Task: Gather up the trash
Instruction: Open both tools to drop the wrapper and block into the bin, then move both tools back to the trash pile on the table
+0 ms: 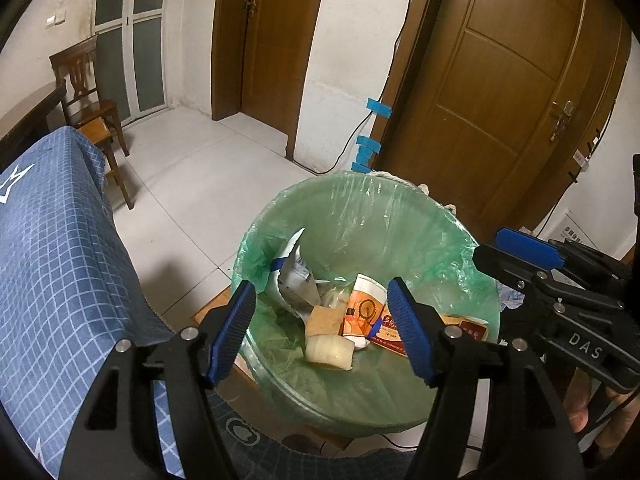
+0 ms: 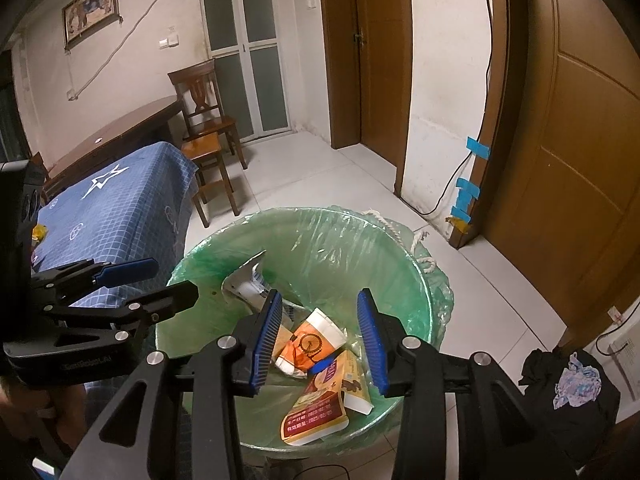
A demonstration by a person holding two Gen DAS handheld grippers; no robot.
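far left, a table under a blue checked cloth, with a small yellowish scrap near its edge, possibly trash left to collect, too small to tell. next to it, left gripper poised over the bin, jaws spread wide, nothing between the blue pads. below and between both grippers, a bin lined with a green plastic bag, standing on the tiled floor beside the table. inside, collected trash: a crumpled white wrapper leaning on the left wall, a pale chunk of food, an orange-and-white paper cup, an orange snack pouch. right gripper likewise over the bin, jaws apart and empty, crossing in from the right in the left wrist view. further right, wooden doors, blue tape strips on the frame, a cable down the wall, a dark bundle of cloth on the floor. judged risks from here: snagging the thin liner with a fingertip on withdrawal and dragging it off the rim; knocking the two grippers together, close as they hang; tipping the light bin with a sideways nudge; overlooking the scrap on the table.
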